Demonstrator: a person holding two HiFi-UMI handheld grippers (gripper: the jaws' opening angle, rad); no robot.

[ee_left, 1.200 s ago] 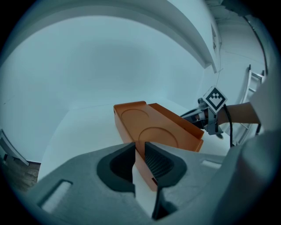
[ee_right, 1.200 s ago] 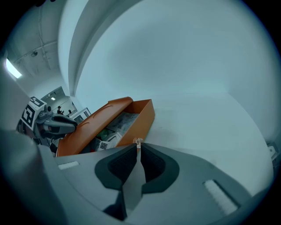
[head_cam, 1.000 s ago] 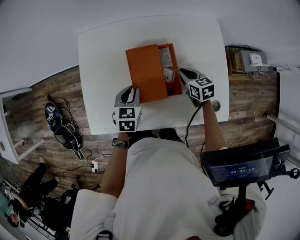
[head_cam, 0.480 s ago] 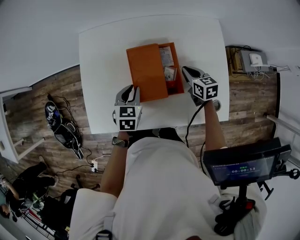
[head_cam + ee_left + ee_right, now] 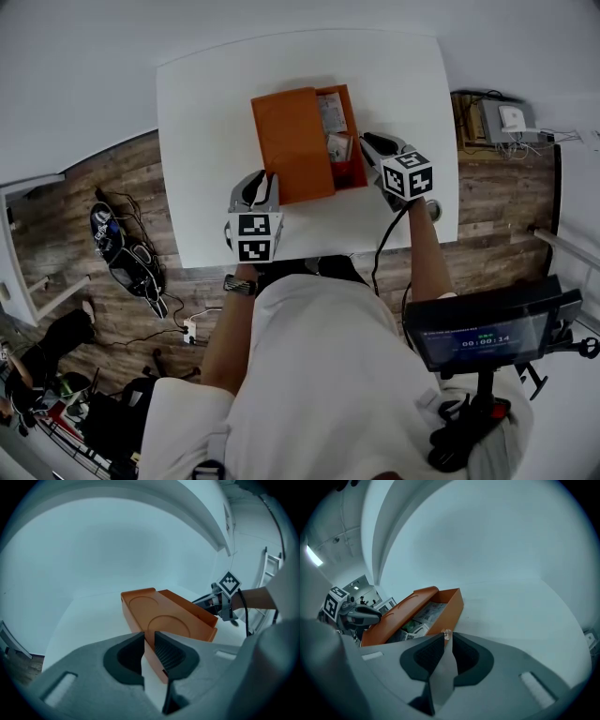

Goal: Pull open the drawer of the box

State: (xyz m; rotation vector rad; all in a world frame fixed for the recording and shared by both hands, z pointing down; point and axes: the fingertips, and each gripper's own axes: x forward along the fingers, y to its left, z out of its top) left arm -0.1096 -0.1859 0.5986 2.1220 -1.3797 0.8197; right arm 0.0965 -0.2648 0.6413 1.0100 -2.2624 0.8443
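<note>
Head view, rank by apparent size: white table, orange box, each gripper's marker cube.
1. white table
2. orange box
3. left gripper's marker cube and right gripper's marker cube: they look about alike, so not ranked against each other.

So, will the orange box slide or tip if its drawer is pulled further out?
Likely light and stiff: the orange box looks thin-walled. It may slide on the smooth white table. Its low, flat shape makes tipping unlikely.

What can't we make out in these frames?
- Print on the packets in the drawer: too small in head view, blurred in right gripper view.
- Drawer's inside, left gripper view: hidden behind the orange box.
- Box's near corner, left gripper view: lower part covered by the clamping left gripper.
</note>
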